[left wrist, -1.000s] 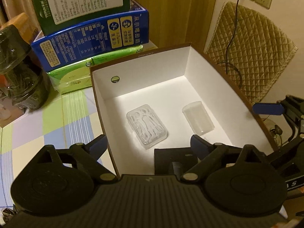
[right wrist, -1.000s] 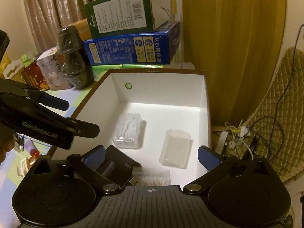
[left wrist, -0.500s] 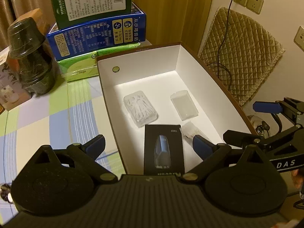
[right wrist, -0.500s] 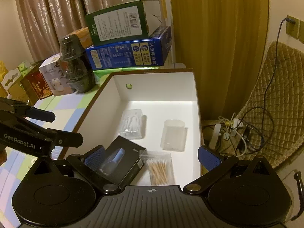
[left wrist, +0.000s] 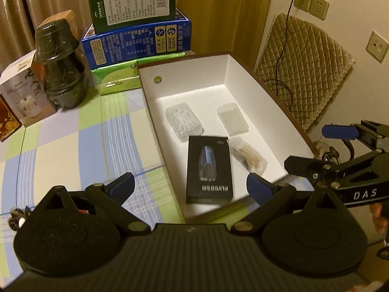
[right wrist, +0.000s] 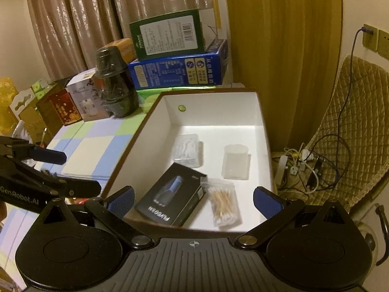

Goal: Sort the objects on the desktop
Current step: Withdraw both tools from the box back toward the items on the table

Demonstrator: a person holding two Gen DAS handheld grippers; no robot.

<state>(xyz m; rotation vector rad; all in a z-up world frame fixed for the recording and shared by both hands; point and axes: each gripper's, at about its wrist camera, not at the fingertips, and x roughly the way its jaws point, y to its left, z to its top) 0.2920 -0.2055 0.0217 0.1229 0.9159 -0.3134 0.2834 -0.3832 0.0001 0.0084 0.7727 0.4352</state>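
Blue-padded, both the left tool and right tool are pulling back from the white box, spread wide and empty; the black carton is lying inside, so sorting looks nearly complete.

1. The black carton in my white box carried the brand "FLYCO" followed by characters I could not make out; from both wrist views it read upside down.
2. My left gripper, seen from the right wrist, bore "GenRobot.AI" in pale letters along its arm.
3. My right gripper, seen from the left wrist, showed the letters "DAS" on its side.
4. The green carton atop the stack read "TERN" down its edge, beside a barcode and a white panel of print too fine to read.
5. The blue carton beneath it had rows of characters and round icons, all too small for me to read.
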